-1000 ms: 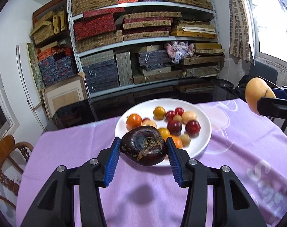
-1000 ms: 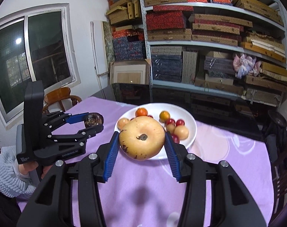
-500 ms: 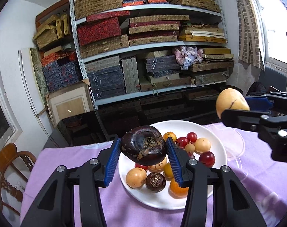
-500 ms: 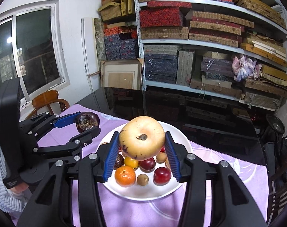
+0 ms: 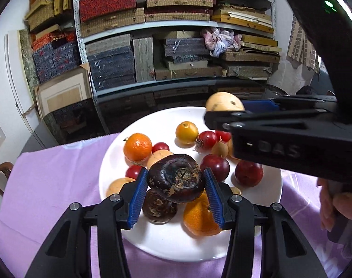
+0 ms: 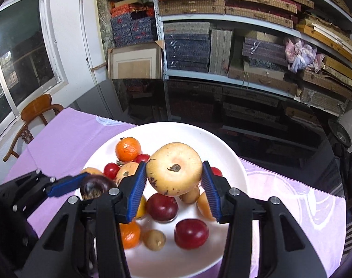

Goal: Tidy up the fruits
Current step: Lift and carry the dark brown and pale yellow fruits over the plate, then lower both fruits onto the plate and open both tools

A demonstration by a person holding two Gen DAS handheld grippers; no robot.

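My left gripper [image 5: 176,183] is shut on a dark purple-brown fruit [image 5: 176,180] and holds it just above the white plate [image 5: 166,243], over another dark fruit and an orange [image 5: 199,217]. My right gripper [image 6: 173,180] is shut on a large yellow pear-like fruit [image 6: 173,168] above the same plate [image 6: 182,261]. The plate holds several small fruits: oranges [image 6: 127,148], red plums [image 6: 191,234] and yellow ones. In the left wrist view the right gripper crosses from the right, its yellow fruit [image 5: 223,102] over the plate's far side. In the right wrist view the left gripper [image 6: 92,185] comes in from the left.
The plate sits on a purple cloth [image 5: 55,185] over a black glossy table [image 6: 222,106]. Shelves of boxes [image 5: 176,46] stand behind. A wooden chair [image 6: 34,113] is at the left by a window. A hand [image 5: 338,206] grips the right tool.
Both grippers have moved forward and down over the plate, each still holding its fruit. They now hang close above the small fruits, and the right gripper has come close beside the left.
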